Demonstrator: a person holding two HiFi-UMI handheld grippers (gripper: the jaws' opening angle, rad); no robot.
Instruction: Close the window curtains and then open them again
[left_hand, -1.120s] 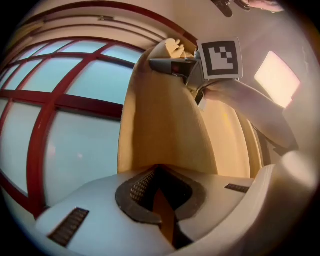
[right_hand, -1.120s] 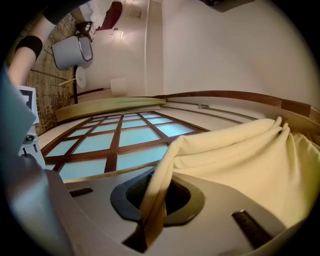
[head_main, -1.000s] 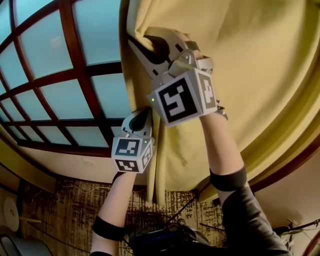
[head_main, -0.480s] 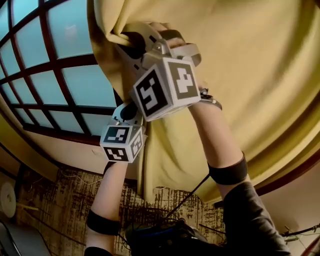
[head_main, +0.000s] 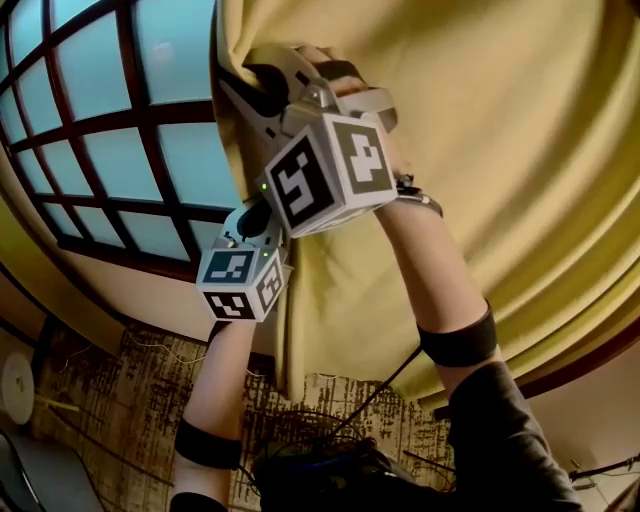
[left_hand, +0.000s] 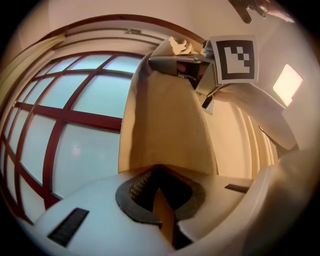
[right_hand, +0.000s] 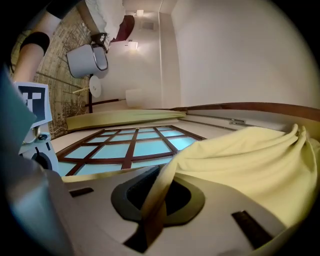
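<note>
The curtain (head_main: 480, 150) is a mustard-yellow, matte cloth hanging in long soft folds. It covers the right part of the window (head_main: 120, 160), and its free edge lies on the panes just right of the window's middle bars. In the head view its top is cut off by the frame, and its right side curves out of view.

Both grippers hold that free edge in front of the window. The right gripper (head_main: 240, 80) is the higher one. Its own view shows its jaws (right_hand: 155, 210) clamped on a pinched pleat of the curtain (right_hand: 240, 165), which bunches up just beyond them. The left gripper (head_main: 258, 212) is lower on the same edge, and its jaws (left_hand: 162, 210) are pressed together on a thin fold of the curtain (left_hand: 165, 130). From the head view, cloth and the marker cubes hide the fingertips of both.

The window is a grid of dark red-brown wooden bars around pale blue, frosted-looking panes, and nothing can be made out through them. Below the window, a patterned brown carpet (head_main: 120, 400) with loose cables on it fills the bottom of the head view. Its far left is too dark and blurred to make out.
</note>
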